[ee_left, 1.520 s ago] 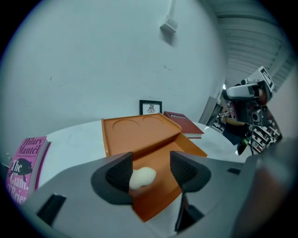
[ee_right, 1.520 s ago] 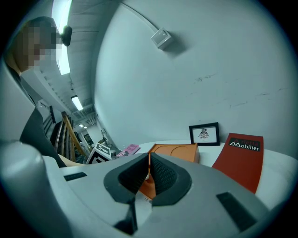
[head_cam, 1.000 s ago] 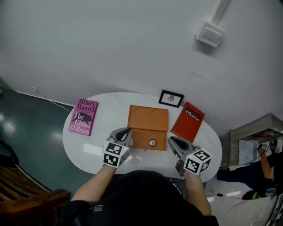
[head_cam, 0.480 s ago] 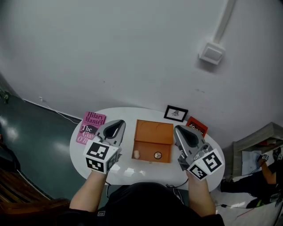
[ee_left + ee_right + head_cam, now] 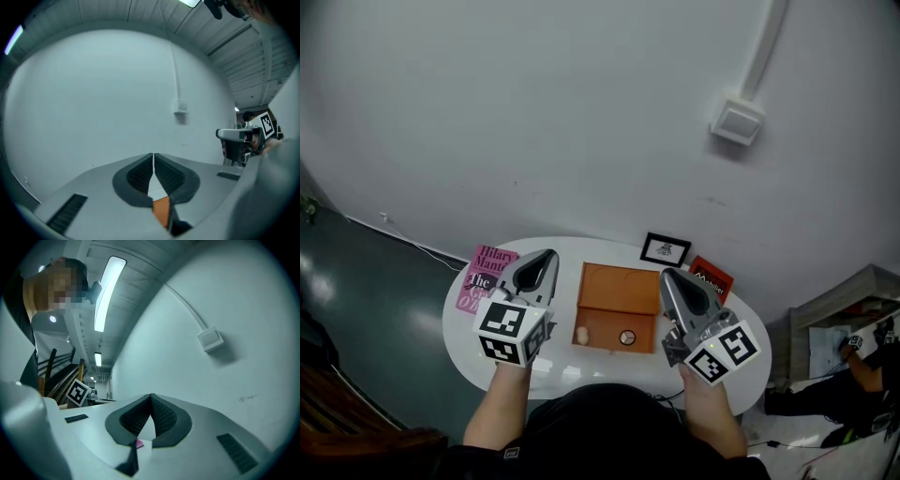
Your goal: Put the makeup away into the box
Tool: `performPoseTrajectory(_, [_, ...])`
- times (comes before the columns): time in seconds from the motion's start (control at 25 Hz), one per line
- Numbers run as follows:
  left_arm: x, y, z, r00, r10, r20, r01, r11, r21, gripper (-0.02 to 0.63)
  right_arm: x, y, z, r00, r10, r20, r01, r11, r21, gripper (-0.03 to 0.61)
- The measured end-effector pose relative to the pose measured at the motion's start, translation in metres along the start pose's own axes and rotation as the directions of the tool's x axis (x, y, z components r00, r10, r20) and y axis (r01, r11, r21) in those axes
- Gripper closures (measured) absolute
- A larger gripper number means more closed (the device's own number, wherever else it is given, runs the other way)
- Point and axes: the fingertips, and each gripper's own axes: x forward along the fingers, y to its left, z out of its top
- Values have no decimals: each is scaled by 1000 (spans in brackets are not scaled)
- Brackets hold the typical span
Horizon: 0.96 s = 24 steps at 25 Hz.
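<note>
The person's left forearm (image 5: 499, 412) and right forearm (image 5: 712, 417) reach up from 6 o'clock, each carrying a hand-held gripper above the bench (image 5: 469, 323).

The left hand-held gripper (image 5: 551, 254) hangs at 9 o'clock of the box (image 5: 619, 286). Its jaws are pressed together at the tips with nothing between them. In its own view a sliver of orange box shows through the narrow gap behind the tips.

The right hand-held gripper (image 5: 665, 275) hangs at 3 o'clock of the box. Its jaws are closed tip to tip as well, and it carries nothing.

The white oval bench lies below both tools, and neither tool touches the box.

The orange box sits open at the middle of the bench, between the two tools. Its near part holds the makeup. A small pale pink piece (image 5: 581, 335) lies at the 8 o'clock corner. A small round piece (image 5: 627, 337) lies just right of it, apart from it. The far part of the box shows a faint ring pressed into its surface.

A pink book (image 5: 486, 274) lies flat at 10 o'clock of the box, near the bench edge. A red book (image 5: 712, 276) lies at 2 o'clock, partly behind the right tool. A small black-framed picture (image 5: 665, 249) lies at 1 o'clock, near the far rim.

Dark green floor (image 5: 356, 281) shows past the bench at 9 o'clock. A pale wall rises behind the bench, with a square wall box (image 5: 737, 122) high at 1 o'clock and a conduit (image 5: 766, 42) running up from it.
</note>
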Motion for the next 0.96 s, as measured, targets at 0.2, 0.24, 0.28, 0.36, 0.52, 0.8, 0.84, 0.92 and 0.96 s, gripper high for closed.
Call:
performPoseTrajectory(0.2, [7, -9, -4, 1000, -17, -15, 17, 1000, 2, 594, -4, -10, -6, 999, -26, -19, 26, 1000, -11, 545])
performPoseTrajectory(0.24, [8, -11, -3, 1000, -20, -16, 20, 1000, 6, 594, -4, -10, -6, 999, -29, -20, 28, 999, -15, 545])
performPoseTrajectory(0.28, [9, -12, -3, 1000, -23, -17, 23, 1000, 9, 594, -5, -11, -6, 999, -30, -21, 30, 999, -18, 545])
performPoseTrajectory(0.36, [10, -15, -3, 999, -28, -21, 28, 1000, 13, 594, -5, -11, -8, 999, -31, -24, 31, 999, -22, 545])
performPoseTrajectory(0.52, [10, -19, -6, 999, -29, -29, 30, 999, 14, 594, -7, -13, -13, 998, -41, -37, 40, 999, -27, 545])
performPoseTrajectory(0.8, [7, -21, -8, 999, -35, -32, 35, 999, 11, 594, -8, -8, -13, 998, -37, -41, 35, 998, -45, 545])
performPoseTrajectory(0.84, [7, -21, -9, 999, -34, -32, 35, 999, 9, 594, -8, -8, -13, 999, -35, -42, 34, 998, -44, 545])
performPoseTrajectory(0.92, [8, -21, -11, 999, -35, -35, 35, 999, 2, 594, -8, -7, -14, 999, -32, -43, 30, 999, -41, 545])
performPoseTrajectory(0.96, [8, -21, -12, 999, -36, -37, 36, 999, -3, 594, -8, -6, -15, 999, -31, -44, 29, 999, -40, 545])
